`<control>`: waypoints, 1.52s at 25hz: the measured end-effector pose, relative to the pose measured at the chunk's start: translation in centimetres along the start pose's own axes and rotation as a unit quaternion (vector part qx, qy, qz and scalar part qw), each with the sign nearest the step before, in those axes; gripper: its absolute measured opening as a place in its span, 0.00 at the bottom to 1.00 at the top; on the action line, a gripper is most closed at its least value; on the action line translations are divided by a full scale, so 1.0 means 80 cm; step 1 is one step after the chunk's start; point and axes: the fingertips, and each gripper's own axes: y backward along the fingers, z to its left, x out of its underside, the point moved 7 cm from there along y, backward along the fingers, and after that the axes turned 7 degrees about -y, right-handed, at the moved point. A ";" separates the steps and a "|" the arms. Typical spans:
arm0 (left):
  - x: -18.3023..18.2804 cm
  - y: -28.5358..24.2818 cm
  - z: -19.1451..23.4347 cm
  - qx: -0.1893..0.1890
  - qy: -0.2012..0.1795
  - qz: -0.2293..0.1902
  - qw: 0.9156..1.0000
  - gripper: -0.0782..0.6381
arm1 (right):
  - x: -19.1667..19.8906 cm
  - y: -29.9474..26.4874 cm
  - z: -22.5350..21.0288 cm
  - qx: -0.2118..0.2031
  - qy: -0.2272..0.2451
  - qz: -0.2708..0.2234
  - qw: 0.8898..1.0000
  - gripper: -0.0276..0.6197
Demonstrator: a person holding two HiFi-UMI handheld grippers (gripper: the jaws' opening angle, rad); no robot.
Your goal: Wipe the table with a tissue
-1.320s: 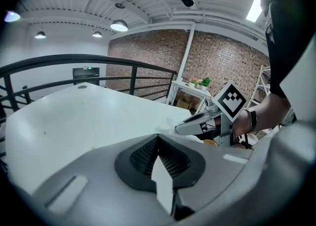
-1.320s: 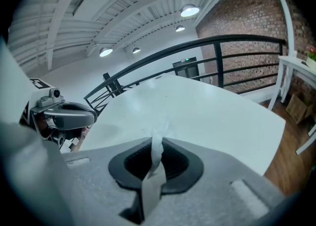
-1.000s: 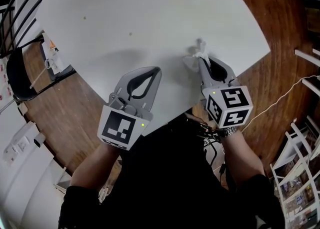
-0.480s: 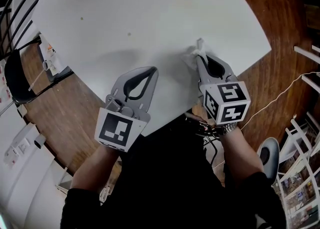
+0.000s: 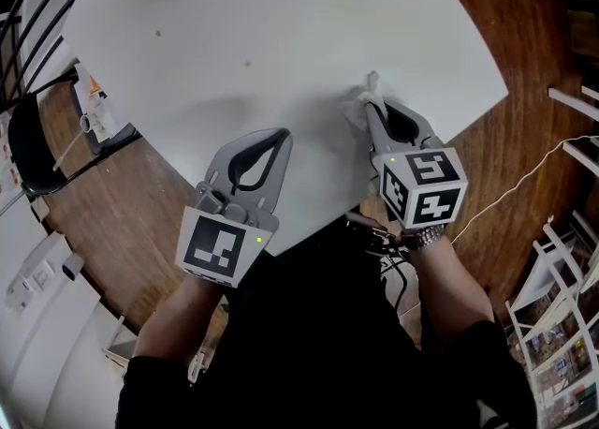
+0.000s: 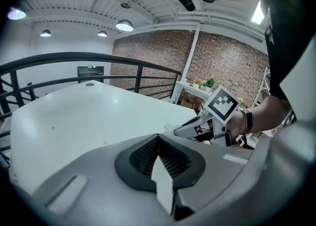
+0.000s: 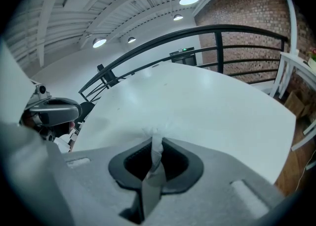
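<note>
Idling over the table's (image 5: 281,24) 6 o'clock edge, the left gripper (image 5: 283,134) is holding its jaws together on nothing, while the right gripper (image 5: 372,108) is pinching the tissue (image 5: 359,99) at 4 o'clock, risking tearing if dragged hard.

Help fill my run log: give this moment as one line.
left gripper: shut, empty | right gripper: shut on crumpled white tissue | tissue: on round white table

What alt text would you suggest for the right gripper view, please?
The right gripper, seen along its own jaws, is shut on a white tissue over a white table. A black railing and a brick wall stand beyond the table.
</note>
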 end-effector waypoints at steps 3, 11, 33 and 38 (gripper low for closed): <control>0.001 0.005 0.002 -0.001 0.000 -0.002 1.000 0.13 | 0.001 -0.001 0.005 -0.003 -0.004 0.003 1.000 0.07; 0.006 0.019 0.006 0.000 -0.004 -0.006 1.000 0.13 | 0.011 0.002 0.020 -0.012 -0.018 0.002 1.000 0.07; 0.007 0.072 0.013 0.021 -0.053 -0.029 0.998 0.13 | 0.033 0.039 0.081 0.003 -0.029 -0.049 0.998 0.07; 0.007 0.093 0.019 0.037 -0.070 -0.041 0.996 0.13 | 0.040 0.048 0.106 0.017 -0.035 -0.068 0.997 0.07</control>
